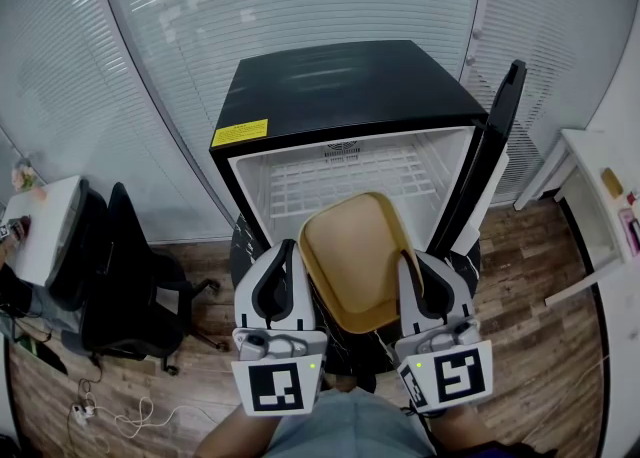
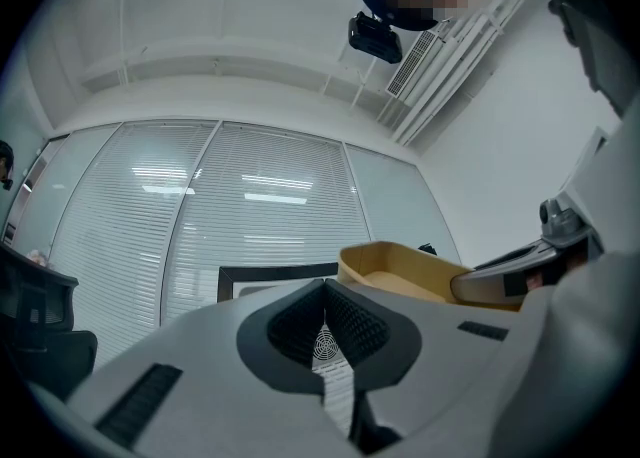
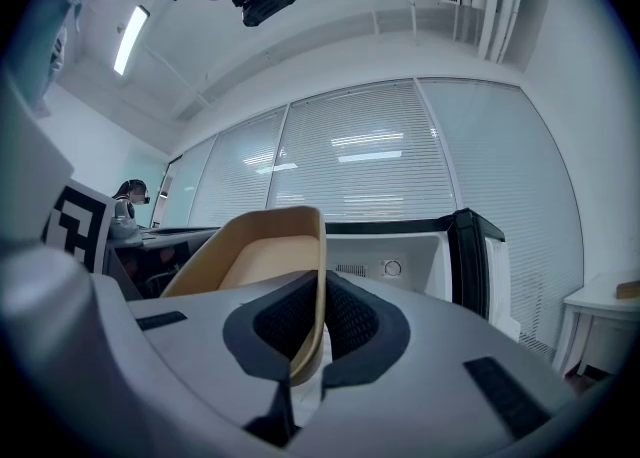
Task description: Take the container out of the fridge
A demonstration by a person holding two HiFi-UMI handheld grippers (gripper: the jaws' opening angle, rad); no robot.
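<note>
The right tongs (image 3: 318,321) are clamped narrow on the side wall of the tan, smooth-walled plastic container (image 3: 255,256), one dark ribbed pad inside the rim and one outside. The left tongs (image 2: 325,321) are pressed together on nothing, just beside the container's other wall and apart from it. The container hangs in the air between the two, rim tilted toward the person, in front of the front edge of the white wire shelf (image 1: 345,181) and resting on nothing. Beyond it stands the small black fridge (image 1: 340,86) with a white, bare interior, its door (image 1: 490,146) swung wide on the right, over a wood-plank floor (image 1: 530,276). The container shows nothing inside and looks light; its thin wall seems stiff enough to carry from one side, though the glossy plastic could slip or swing about a single pinch. The rim is the sensible hold, and a second pinch on the opposite rim would probably steady it.
</note>
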